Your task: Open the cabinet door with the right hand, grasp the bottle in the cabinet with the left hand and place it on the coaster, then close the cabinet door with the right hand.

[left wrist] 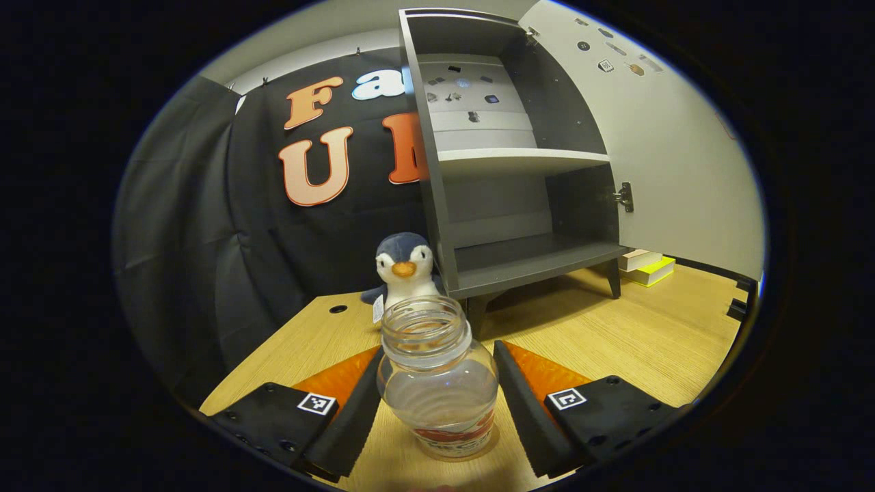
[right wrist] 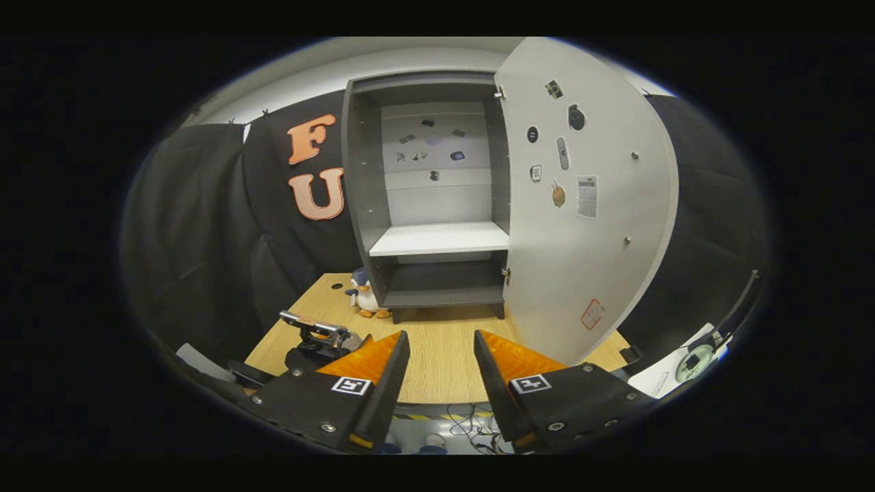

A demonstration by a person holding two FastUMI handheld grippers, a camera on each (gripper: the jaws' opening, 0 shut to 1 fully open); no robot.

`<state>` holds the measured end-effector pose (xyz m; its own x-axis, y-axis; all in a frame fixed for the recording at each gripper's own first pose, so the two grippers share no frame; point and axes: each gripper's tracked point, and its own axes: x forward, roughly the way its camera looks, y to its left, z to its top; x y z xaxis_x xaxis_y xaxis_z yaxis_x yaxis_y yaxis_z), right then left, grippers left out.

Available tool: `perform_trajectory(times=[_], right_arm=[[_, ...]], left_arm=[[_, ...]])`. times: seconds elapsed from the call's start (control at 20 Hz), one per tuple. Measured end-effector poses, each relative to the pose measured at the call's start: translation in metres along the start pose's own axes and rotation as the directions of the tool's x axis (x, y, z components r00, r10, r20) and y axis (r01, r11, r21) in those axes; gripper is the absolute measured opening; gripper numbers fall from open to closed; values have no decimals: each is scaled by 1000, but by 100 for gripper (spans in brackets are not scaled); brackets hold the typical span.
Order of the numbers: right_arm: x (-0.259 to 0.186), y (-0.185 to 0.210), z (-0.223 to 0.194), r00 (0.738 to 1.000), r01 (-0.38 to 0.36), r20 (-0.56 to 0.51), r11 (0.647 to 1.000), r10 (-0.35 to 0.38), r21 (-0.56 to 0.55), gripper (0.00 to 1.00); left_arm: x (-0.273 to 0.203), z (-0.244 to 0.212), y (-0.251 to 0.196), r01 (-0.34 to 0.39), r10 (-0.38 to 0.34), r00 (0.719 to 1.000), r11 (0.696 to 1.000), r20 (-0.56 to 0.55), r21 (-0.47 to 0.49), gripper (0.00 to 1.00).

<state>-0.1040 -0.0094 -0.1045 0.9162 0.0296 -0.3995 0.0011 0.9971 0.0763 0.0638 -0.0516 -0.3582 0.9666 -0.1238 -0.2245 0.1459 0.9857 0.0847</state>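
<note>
Standing on a light wooden table (left wrist: 636,335), the grey cabinet (left wrist: 506,260) had its door (right wrist: 581,225) swung wide to its right-hand side, both shelves bare, with small stickers on the back panel and on the inside of the door. Black cloth walled the booth behind and to both sides. In the left gripper view, a clear, lidless bottle (left wrist: 437,376) stood upright on the table between the left gripper (left wrist: 437,400)'s fingers, which flanked its sides closely; whether they pressed on the glass could not be told. No coaster could be made out under it. A plush penguin (left wrist: 405,270) sat just behind the bottle, beside the cabinet's left front leg, and a stack of books (left wrist: 646,266) lay past the right leg, under the door. In the right gripper view, the right gripper (right wrist: 441,372) hung with fingers apart and nothing between them, back over the table's near edge, where cables trailed below. Bare tabletop lay between it and the cabinet, while the door's free edge reached out over the right part of the table.
</note>
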Motion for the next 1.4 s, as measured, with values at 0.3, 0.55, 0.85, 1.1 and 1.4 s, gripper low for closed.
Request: perform_trajectory(times=[0.3, 0.55, 0.85, 1.1, 1.4], right_arm=[[-6, -3, 0, 1000, 2, 12, 1000, -2, 3, 60], [-11, -3, 5, 1000, -3, 24, 1000, 3, 8, 60], [-18, -7, 6, 999, -6, 40, 1000, 6, 11, 60], [-31, -22, 23, 995, -3, 100, 999, -1, 39, 60], [-46, -48, 42, 986, 7, 166, 998, -17, 62, 60]], left_arm=[[-5, 6, 5, -6, 6, 1000, 1000, -1, -7, 97], [-6, 26, 8, -11, 12, 1000, 1000, 28, -21, 94], [-11, 53, 8, -6, 8, 998, 999, 59, -32, 98], [-30, 104, 4, 4, 0, 995, 999, 102, -39, 94], [-52, 152, -2, 31, -22, 994, 996, 108, -81, 98]])
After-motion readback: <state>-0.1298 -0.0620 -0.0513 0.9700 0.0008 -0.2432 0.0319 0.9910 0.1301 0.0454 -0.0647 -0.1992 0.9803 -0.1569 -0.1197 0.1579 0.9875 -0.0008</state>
